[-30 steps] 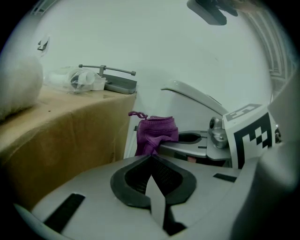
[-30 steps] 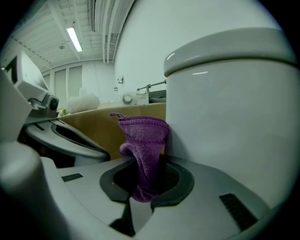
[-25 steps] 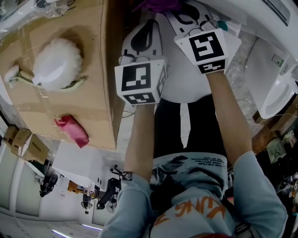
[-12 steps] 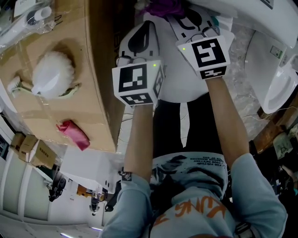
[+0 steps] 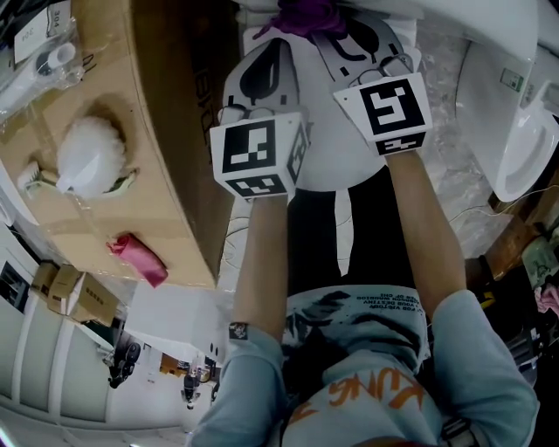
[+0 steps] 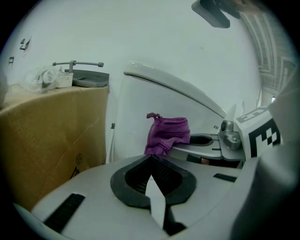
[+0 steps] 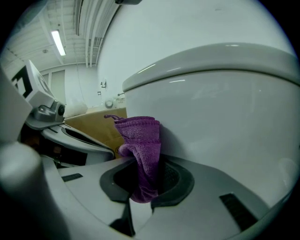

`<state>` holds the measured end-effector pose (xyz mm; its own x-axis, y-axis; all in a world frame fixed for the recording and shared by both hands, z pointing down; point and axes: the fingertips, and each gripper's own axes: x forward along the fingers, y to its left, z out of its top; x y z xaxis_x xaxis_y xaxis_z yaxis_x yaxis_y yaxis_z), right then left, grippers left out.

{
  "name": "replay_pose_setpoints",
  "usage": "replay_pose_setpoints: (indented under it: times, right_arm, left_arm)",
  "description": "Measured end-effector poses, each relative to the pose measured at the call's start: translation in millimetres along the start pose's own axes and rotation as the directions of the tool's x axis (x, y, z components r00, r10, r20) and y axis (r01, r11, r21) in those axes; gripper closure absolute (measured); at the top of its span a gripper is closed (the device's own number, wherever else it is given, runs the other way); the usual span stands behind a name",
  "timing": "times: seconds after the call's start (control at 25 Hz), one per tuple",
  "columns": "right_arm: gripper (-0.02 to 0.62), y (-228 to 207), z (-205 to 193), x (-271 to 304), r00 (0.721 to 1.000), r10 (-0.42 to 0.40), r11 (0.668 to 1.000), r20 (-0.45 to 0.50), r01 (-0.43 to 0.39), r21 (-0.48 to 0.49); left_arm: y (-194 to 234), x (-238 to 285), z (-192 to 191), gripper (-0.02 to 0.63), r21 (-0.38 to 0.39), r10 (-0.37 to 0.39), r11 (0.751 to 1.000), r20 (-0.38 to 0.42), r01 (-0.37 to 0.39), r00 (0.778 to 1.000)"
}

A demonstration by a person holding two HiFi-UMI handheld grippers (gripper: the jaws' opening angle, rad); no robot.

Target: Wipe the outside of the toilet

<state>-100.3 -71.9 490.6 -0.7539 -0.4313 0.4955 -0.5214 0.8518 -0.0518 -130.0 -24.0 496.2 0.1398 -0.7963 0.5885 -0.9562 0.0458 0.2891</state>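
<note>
The white toilet (image 7: pixel 211 103) fills the right gripper view, and its side (image 6: pixel 140 117) rises just ahead in the left gripper view. A purple cloth (image 7: pixel 140 145) hangs pinched in my right gripper (image 7: pixel 145 176), which is shut on it, and the cloth presses against the toilet's outer wall. In the head view the cloth (image 5: pixel 306 13) shows at the top edge beyond the right gripper (image 5: pixel 332 22). My left gripper (image 6: pixel 151 158) is shut with nothing in it, beside the right one and a little behind the cloth (image 6: pixel 168 133). In the head view the left gripper (image 5: pixel 278 44) sits left of the right.
A tall cardboard box (image 5: pixel 166 131) stands close on the left, with a white fluffy brush head (image 5: pixel 92 148) and a pink rag (image 5: pixel 135 249) on top. Another white fixture (image 5: pixel 524 148) stands at the right on the marbled floor.
The head view has swung, so the box slides left in the picture. Both grippers hold about the same place at the toilet, and the right stays shut on the cloth.
</note>
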Motion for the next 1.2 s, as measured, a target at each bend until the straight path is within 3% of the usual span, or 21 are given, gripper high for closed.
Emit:
replay_pose_setpoints:
  times: [1.2]
  right_arm:
    - [0.52,-111,-49,-106,0.99,-0.141,0.986,-0.007,0.142,0.085]
  left_arm:
    - [-133,52,-8,0.581,0.085,-0.112,0.99,-0.064,0.117,0.992]
